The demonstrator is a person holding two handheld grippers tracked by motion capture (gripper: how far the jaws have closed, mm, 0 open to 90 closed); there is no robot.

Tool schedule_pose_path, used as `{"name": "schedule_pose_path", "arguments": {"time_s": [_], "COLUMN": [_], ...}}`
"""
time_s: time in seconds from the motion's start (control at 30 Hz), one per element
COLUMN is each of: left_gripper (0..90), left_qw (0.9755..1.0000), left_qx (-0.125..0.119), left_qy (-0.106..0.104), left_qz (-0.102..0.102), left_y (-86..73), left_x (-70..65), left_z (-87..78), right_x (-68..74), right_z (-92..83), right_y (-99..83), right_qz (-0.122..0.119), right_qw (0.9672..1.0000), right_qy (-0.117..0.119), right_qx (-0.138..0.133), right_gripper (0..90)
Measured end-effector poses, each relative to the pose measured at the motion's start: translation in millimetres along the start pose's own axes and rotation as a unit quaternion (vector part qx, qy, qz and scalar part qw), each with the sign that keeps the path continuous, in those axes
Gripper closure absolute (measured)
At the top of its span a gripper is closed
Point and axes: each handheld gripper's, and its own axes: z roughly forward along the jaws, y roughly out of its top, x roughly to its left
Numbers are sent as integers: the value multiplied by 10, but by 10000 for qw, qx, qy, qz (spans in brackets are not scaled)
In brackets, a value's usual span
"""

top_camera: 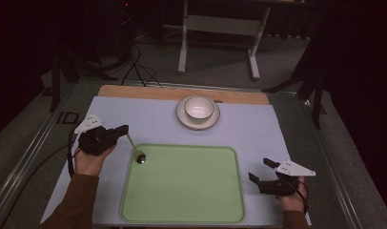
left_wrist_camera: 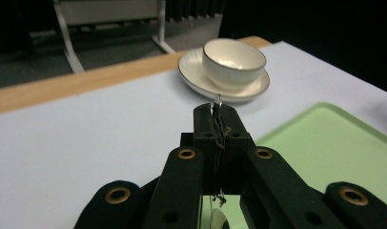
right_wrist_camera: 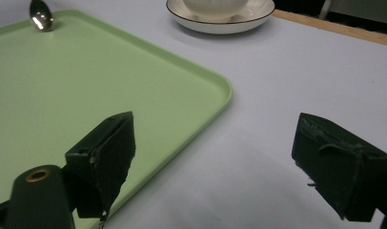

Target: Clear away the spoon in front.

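A spoon (top_camera: 136,149) is clamped by its handle in the left hand-held gripper (top_camera: 121,130), its bowl resting at the green tray's (top_camera: 182,210) far left corner (bowl (top_camera: 198,107) and saucer (top_camera: 182,119) beyond). The right hand-held gripper (top_camera: 259,171) is held with jaws apart, near the tray's right edge.

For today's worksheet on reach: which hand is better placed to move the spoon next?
Left. The left gripper is already shut on the spoon handle; the right gripper rests open beside the tray, holding nothing.
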Motion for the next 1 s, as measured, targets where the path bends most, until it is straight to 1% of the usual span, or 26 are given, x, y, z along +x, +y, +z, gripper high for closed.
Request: {"name": "schedule_pose_path", "arguments": {"time_s": [0.07,0.1,0.13,0.23,0.47,0.53,0.6,0.63,0.7,0.73,0.8,0.87,1.0], "left_gripper": [886,886,886,885,886,888,888,888,888,888,877,862,832], "left_qw": [9999,9999,9998,9995,9990,9987,9980,9979,9980,9984,9992,9995,9994], "left_qx": [80,80,144,199,245,262,283,308,280,275,259,262,318], "left_qy": [-57,-57,-135,-234,-365,-447,-564,-575,-559,-485,-289,-138,24], "left_qz": [-46,-46,-57,-30,-62,-33,-49,-38,-86,-100,-30,72,124], "left_y": [-2,-2,-5,-12,-20,-32,-53,-65,-88,-95,-110,-126,-173], "left_x": [-15,-15,-37,-69,-103,-110,-116,-118,-106,-97,-86,-74,-37], "left_z": [-24,-24,-41,-57,-104,-123,-134,-134,-128,-120,-87,-33,100], "right_x": [0,0,1,0,0,-1,0,0,0,1,3,4,0], "right_z": [0,0,0,0,1,1,2,3,4,5,8,8,9], "right_y": [0,0,0,0,0,-1,-1,-1,-1,-1,-1,-1,-2], "right_qz": [0,0,-1,1,3,4,8,3,-1,1,-4,-2,-2], "right_qw": [10000,10000,10000,10000,10000,10000,10000,10000,10000,10000,10000,10000,10000], "right_qy": [1,1,1,3,3,2,4,6,3,5,9,9,6], "right_qx": [2,2,1,5,13,16,19,21,33,40,45,50,55], "right_gripper": [144,144,144,144,144,144,144,144,144,144,144,144,144]}}
